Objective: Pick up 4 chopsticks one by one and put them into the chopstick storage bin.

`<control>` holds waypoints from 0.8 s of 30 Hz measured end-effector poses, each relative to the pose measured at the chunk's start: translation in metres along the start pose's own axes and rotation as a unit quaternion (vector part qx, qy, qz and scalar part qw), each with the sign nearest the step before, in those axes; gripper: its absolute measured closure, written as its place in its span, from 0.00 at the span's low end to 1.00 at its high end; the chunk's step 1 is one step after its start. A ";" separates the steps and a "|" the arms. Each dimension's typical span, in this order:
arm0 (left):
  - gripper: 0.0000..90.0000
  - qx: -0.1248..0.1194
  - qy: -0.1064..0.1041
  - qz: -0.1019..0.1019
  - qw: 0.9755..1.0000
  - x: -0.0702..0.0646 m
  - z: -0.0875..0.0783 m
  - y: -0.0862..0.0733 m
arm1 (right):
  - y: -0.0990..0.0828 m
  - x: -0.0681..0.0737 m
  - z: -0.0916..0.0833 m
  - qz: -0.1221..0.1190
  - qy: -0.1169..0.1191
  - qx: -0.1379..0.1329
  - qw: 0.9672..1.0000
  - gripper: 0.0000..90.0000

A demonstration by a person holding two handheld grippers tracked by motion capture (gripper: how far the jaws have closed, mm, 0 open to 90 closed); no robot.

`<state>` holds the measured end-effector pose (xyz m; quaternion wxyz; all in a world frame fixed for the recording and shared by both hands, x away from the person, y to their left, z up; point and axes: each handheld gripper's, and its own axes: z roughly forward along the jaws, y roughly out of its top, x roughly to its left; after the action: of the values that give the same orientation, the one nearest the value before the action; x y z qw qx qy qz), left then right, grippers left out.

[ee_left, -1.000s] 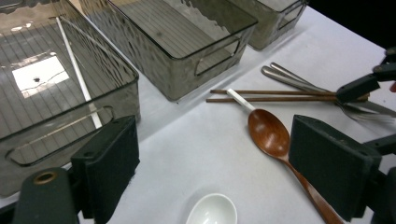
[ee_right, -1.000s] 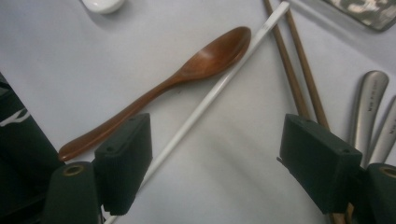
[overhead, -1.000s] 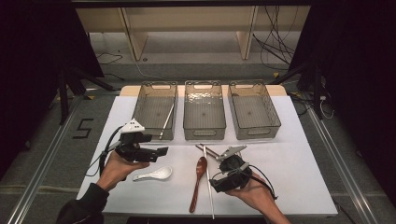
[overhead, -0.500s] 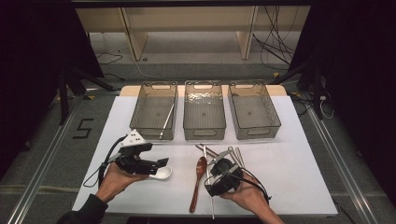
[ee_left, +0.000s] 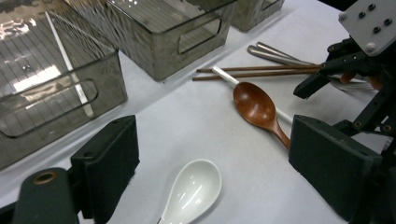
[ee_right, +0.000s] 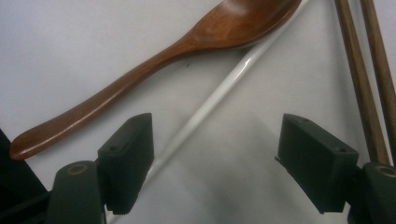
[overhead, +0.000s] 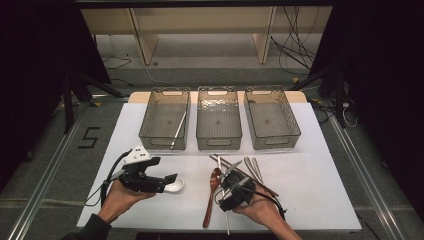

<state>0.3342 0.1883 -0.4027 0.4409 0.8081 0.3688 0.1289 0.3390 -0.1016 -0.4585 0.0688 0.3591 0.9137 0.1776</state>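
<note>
A white ceramic spoon point(ee_left: 194, 191) lies bowl up on the white table, right between the wide-apart jaws of my left gripper point(ee_left: 215, 158). From above, the left gripper point(overhead: 167, 181) hangs open just over this spoon point(overhead: 176, 186). My right gripper point(ee_right: 219, 158) is tipped down and open astride a white chopstick point(ee_right: 210, 105), which runs close to its left jaw. A brown wooden spoon point(ee_right: 154, 60) lies across that chopstick. In the high view the right gripper point(overhead: 228, 191) sits beside the wooden spoon point(overhead: 212, 195).
Three clear bins stand in a row at the back: left point(overhead: 152, 131), middle point(overhead: 218, 142), right point(overhead: 292, 131). A white chopstick point(overhead: 177, 131) lies in the left one. Two brown chopsticks point(ee_left: 243, 71) and metal utensils point(ee_left: 275, 51) lie behind the wooden spoon.
Both hands drew back toward the table's front edge and lowered. The left gripper came down over the white spoon; the right tipped down over the white chopstick.
</note>
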 end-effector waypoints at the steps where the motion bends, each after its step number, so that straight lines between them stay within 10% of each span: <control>1: 0.17 0.001 0.002 0.005 1.000 0.000 0.000 0.000 | 0.000 0.000 0.001 -0.002 -0.002 0.002 1.000 0.31; 24: 0.17 0.009 0.001 0.002 1.000 0.002 0.002 -0.003 | -0.002 -0.006 0.002 -0.016 -0.003 0.038 0.999 0.58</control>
<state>0.3351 0.1893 -0.4068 0.4326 0.8130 0.3684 0.1274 0.3432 -0.1064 -0.4615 0.0611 0.3471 0.9252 0.1407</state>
